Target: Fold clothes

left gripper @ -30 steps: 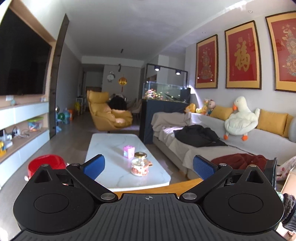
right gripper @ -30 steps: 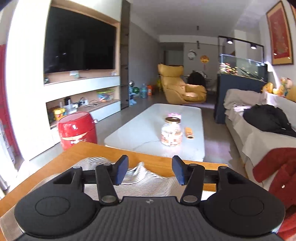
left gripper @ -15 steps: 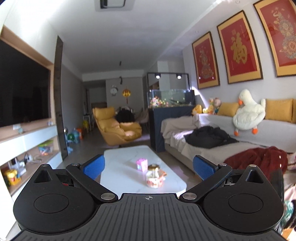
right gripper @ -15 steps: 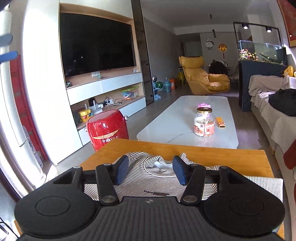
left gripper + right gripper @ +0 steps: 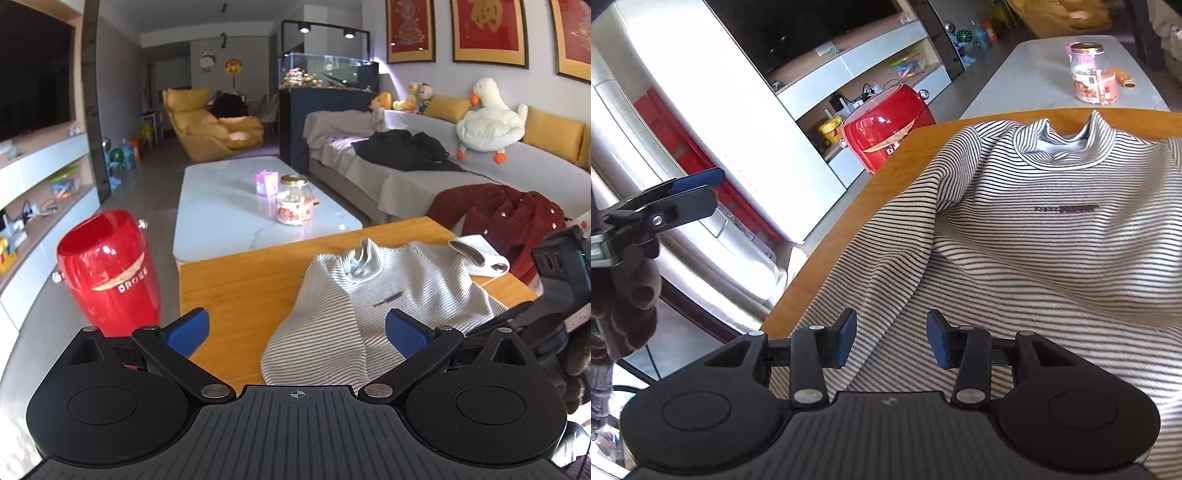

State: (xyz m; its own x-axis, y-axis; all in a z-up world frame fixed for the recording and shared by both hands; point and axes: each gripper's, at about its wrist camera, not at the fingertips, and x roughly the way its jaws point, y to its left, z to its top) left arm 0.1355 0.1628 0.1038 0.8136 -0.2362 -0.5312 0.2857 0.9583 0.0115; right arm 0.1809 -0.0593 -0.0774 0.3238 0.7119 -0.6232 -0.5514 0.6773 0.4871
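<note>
Knitwear: the striped sweater (image 5: pixel 1052 229) lies front-up on the wooden tabletop (image 5: pixel 236 291), soft, light, prone to bunching. Best taken at hem or sleeve edge, I judge. Left gripper (image 5: pixel 295 328) fingers spread wide, empty; right gripper (image 5: pixel 891 338) fingers part-open above cloth, empty.

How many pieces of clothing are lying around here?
3: a striped shirt spread on the wooden table, a red garment beside the table, and a black one on the sofa. More may be hidden.

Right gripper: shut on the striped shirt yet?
No, the right gripper is open, its blue pads apart over the striped shirt, gripping nothing.
</note>
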